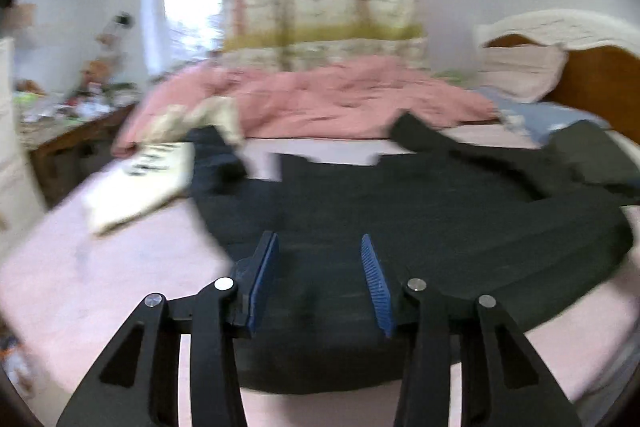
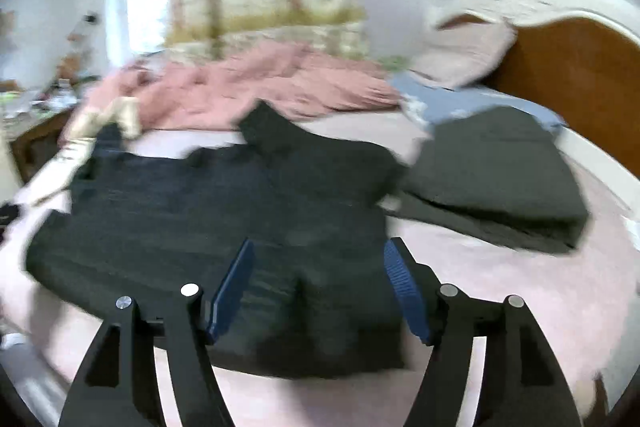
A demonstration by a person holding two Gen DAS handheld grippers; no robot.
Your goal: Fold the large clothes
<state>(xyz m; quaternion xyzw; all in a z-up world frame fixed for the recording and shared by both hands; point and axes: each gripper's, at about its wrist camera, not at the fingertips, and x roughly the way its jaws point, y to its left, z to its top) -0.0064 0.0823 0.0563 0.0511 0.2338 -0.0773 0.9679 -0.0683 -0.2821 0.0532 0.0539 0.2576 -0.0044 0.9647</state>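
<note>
A large dark garment (image 1: 400,195) lies spread flat on the pink bed sheet (image 1: 120,287), with a sleeve (image 1: 424,135) reaching toward the far side. My left gripper (image 1: 320,247) hovers over its near hem, blue pads apart and nothing pinched between them. In the right wrist view the same garment (image 2: 200,203) fills the middle. My right gripper (image 2: 319,251) stands over the garment's near right corner with its jaws wide and no cloth caught in them. Both views are blurred.
A folded dark garment (image 2: 492,167) rests at the right, near the wooden headboard (image 2: 568,75). A crumpled pink duvet (image 1: 320,95) and a pillow (image 1: 520,71) lie at the back. A white printed garment (image 1: 136,187) sits left; a cluttered desk (image 1: 68,123) stands beyond it.
</note>
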